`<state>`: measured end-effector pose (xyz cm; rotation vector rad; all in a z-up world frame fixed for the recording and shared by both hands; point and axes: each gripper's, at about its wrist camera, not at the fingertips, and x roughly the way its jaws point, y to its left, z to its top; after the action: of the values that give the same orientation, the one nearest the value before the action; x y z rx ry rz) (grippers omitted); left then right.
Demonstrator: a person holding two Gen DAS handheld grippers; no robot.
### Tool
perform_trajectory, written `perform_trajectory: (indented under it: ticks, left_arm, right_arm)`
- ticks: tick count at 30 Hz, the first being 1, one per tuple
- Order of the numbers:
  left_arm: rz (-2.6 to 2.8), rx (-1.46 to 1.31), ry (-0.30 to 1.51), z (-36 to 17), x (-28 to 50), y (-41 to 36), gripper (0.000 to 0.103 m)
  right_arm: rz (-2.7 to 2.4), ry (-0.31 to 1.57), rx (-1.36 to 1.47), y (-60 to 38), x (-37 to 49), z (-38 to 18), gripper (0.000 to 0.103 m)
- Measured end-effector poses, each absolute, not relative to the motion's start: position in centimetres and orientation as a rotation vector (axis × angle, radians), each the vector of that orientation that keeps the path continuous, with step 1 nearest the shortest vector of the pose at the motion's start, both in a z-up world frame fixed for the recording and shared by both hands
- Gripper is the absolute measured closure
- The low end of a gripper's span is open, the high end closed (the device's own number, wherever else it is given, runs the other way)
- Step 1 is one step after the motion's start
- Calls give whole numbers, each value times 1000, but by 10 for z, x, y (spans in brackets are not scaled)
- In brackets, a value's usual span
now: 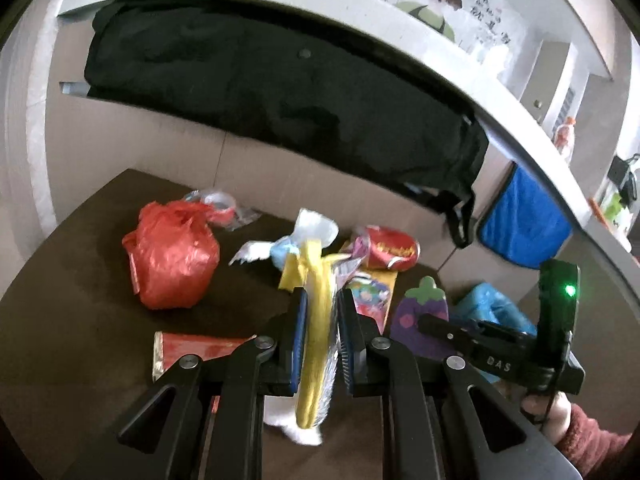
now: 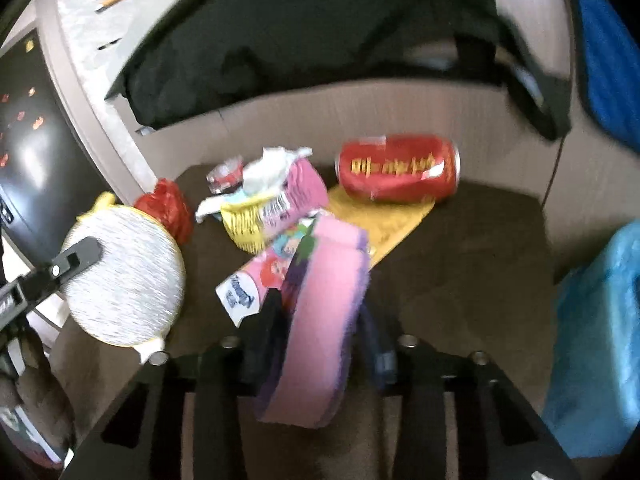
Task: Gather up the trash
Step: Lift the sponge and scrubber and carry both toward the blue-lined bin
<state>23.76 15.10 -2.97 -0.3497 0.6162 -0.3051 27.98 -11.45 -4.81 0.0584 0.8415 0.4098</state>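
Yellow-rimmed disc (image 1: 316, 344) between left fingers (image 1: 298, 332)

Dark brown table (image 1: 80, 340) carries red bag (image 1: 172, 256), red can (image 2: 398, 168), apparently crumpled wrappers (image 2: 276, 200).

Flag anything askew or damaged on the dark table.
The red can lies on its side, dented, partly on a yellow packet. A tied red plastic bag and crumpled wrappers are scattered beside it.
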Motion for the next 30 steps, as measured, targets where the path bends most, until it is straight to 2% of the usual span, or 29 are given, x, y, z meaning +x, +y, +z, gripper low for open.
perform_trajectory:
  ticks: [8,11,12,14,15,16,19,24,30]
  left_arm:
    - [-327,-300,731,-52,252,124,84]
    - [-327,-287,744,-55,251,119,78]
    - [-327,-289,729,-52,249,121,73]
    - [-307,-303,688,-43,246,130,57]
    - [-285,-318,669,-39,245,138,43]
    - [-265,-333,661,-37,245,146,38]
    - [-207,-377,707,-42,250,170,38]
    - [-199,-522,883,-75,255,195,38]
    - [-216,-633,965,-100,272,190,38]
  right_arm:
    - [407,825,17,-129,267,-35,72]
    - [407,836,15,-134,263,-39,72]
    - [405,839,11,-135,262,-41,72]
    - [405,843,15,-138,260,-43,72]
    - [405,841,20,-140,259,-44,72]
    - [405,840,27,-142,259,-44,72]
    - [409,843,46,-145,260,-44,72]
    - [412,837,48,-145,261,-46,71]
    - [411,823,22,-142,259,-45,71]
